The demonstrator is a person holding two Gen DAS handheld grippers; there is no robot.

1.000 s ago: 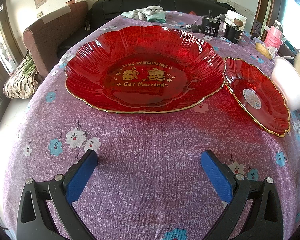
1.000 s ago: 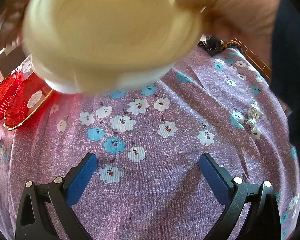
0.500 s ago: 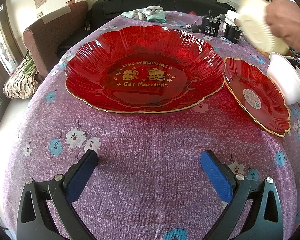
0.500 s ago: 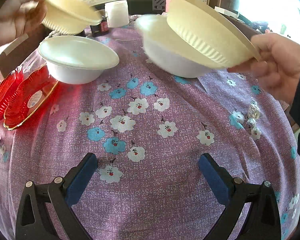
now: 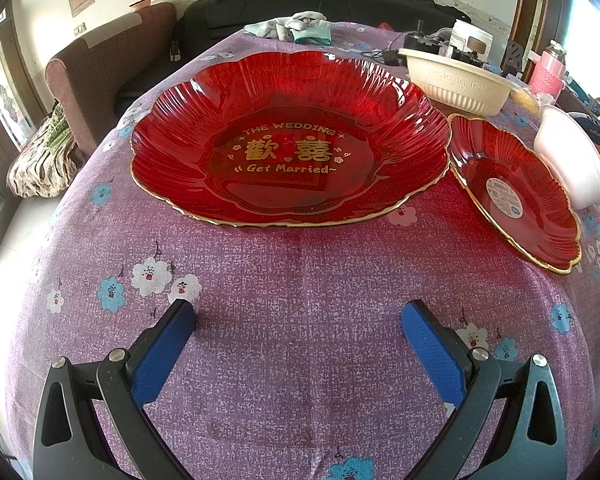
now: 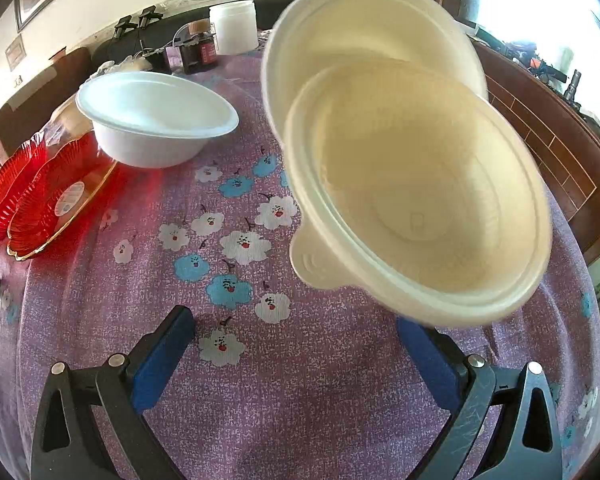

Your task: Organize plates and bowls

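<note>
The large red plate (image 5: 288, 140) fills the middle of the left wrist view, at 12 o'clock from the left gripper (image 5: 298, 324), flat on the purple floral tablecloth (image 5: 300, 280). It looks like ribbed glass or hard plastic with a gilt scalloped edge: probably stiff, slick and the heaviest piece here, likely to chip if knocked. The near rim, where it lifts off the cloth, seems the only place two fingers could pinch.

The two cream bowls (image 6: 416, 196) come next. In the right wrist view they are blurred and tilted at 1 o'clock above the right gripper (image 6: 296, 332), one nested partly in front of the other; what supports them is out of sight. They look like thin moulded pulp, light and a little flexible, so a rim or the small tab at the lip would do.

The white bowl (image 6: 156, 120) stands upright at 11 o'clock, probably foam, very light and easily dented. A ribbed cream bowl (image 5: 456, 84) sits at 1 o'clock beyond the big plate.

The small red plate (image 5: 516, 192) lies just beside the big one at 2 o'clock, apparently the same brittle stuff.

Both tongs are spread wide and hold nothing
</note>
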